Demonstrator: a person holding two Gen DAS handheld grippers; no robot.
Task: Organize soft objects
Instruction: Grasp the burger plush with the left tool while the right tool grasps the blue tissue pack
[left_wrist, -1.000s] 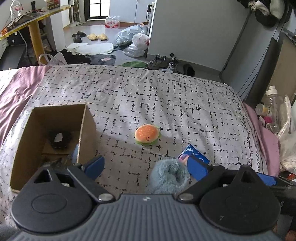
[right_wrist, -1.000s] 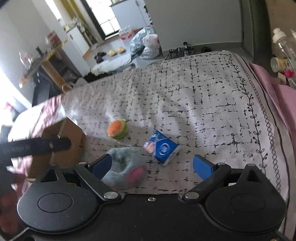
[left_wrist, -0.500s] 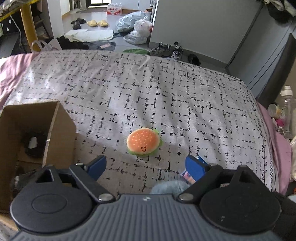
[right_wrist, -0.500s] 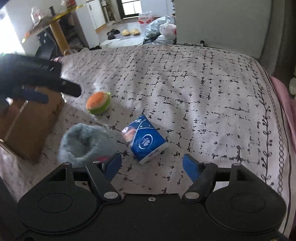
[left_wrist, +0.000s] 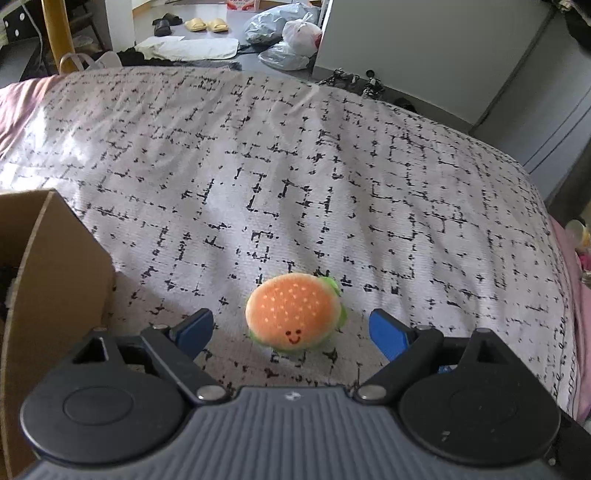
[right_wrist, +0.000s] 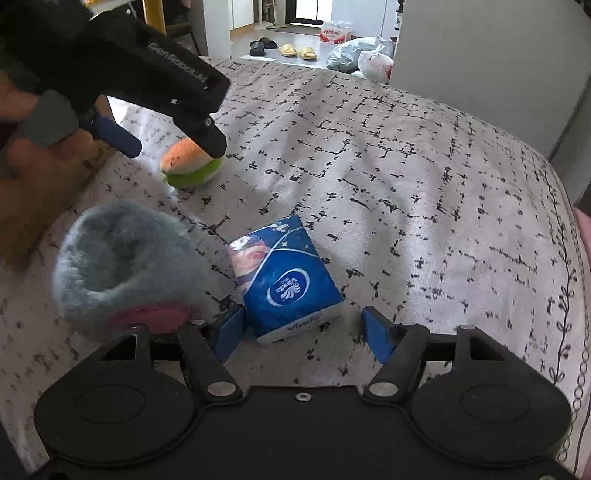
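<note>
A plush hamburger (left_wrist: 293, 312) with a smiling face lies on the patterned bedspread (left_wrist: 295, 166). My left gripper (left_wrist: 291, 330) is open, its blue fingertips on either side of the hamburger, not touching it. In the right wrist view the left gripper (right_wrist: 173, 146) hovers over the hamburger (right_wrist: 192, 164). My right gripper (right_wrist: 301, 334) is open just in front of a blue tissue pack (right_wrist: 284, 284). A fluffy grey-blue slipper (right_wrist: 125, 266) with a pink sole lies left of the pack.
An open cardboard box (left_wrist: 48, 291) stands on the bed at the left. Pink bedding (left_wrist: 576, 295) lies along the right edge. Beyond the bed's far end are plastic bags (left_wrist: 291, 40), shoes and slippers on the floor.
My left gripper moved forward and down onto the hamburger, leaving the slipper behind. My right gripper swung towards the tissue pack, which now sits between its fingertips' line.
</note>
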